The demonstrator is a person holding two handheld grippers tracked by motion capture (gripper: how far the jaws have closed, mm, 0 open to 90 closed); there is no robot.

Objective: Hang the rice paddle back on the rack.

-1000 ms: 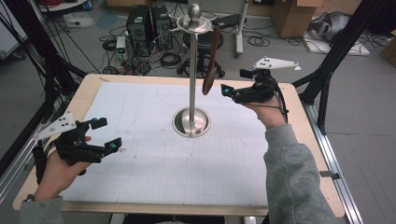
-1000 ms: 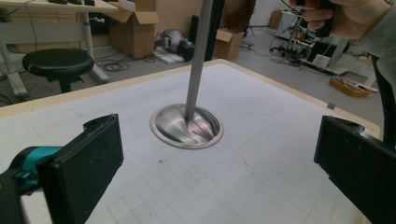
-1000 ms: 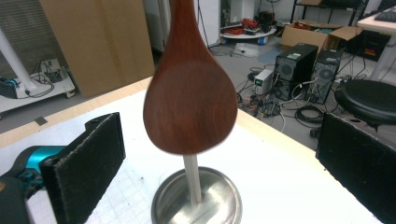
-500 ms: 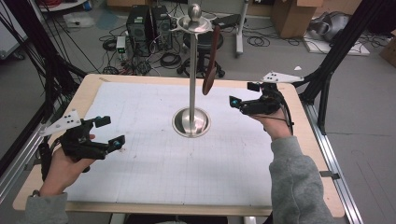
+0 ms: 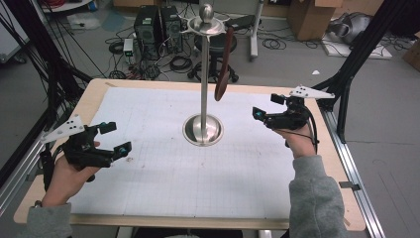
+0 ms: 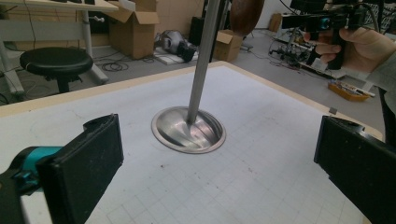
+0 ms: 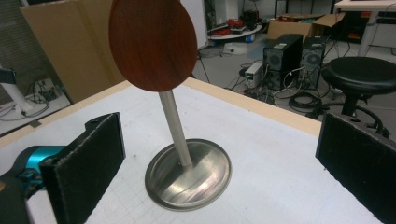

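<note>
A steel stand [image 5: 203,130] with a round base and a tall pole stands mid-table on the white grid mat. From its top arm hangs a dark brown wooden oval piece [image 5: 224,64], clear of the mat. My left gripper [image 5: 117,137] hovers open at the mat's left, pointing at the stand, with nothing between its jaws. My right gripper [image 5: 266,106] is open and unladen to the right of the stand. The left gripper view looks onto the stand base [image 6: 189,130] and the right gripper [image 6: 322,21] beyond. The wooden piece [image 7: 152,44] hangs close ahead in the right gripper view, above the base [image 7: 189,172].
The wooden table edge [image 5: 94,91] frames the mat. Black frame struts [image 5: 364,47] rise at both sides. Beyond the far edge stand computer towers [image 5: 156,25], a black stool [image 5: 215,47] and cardboard boxes [image 5: 309,15] on the floor.
My right gripper has drawn back to the right and nearer the person, away from the hanging wooden piece. The left gripper has hardly moved.
</note>
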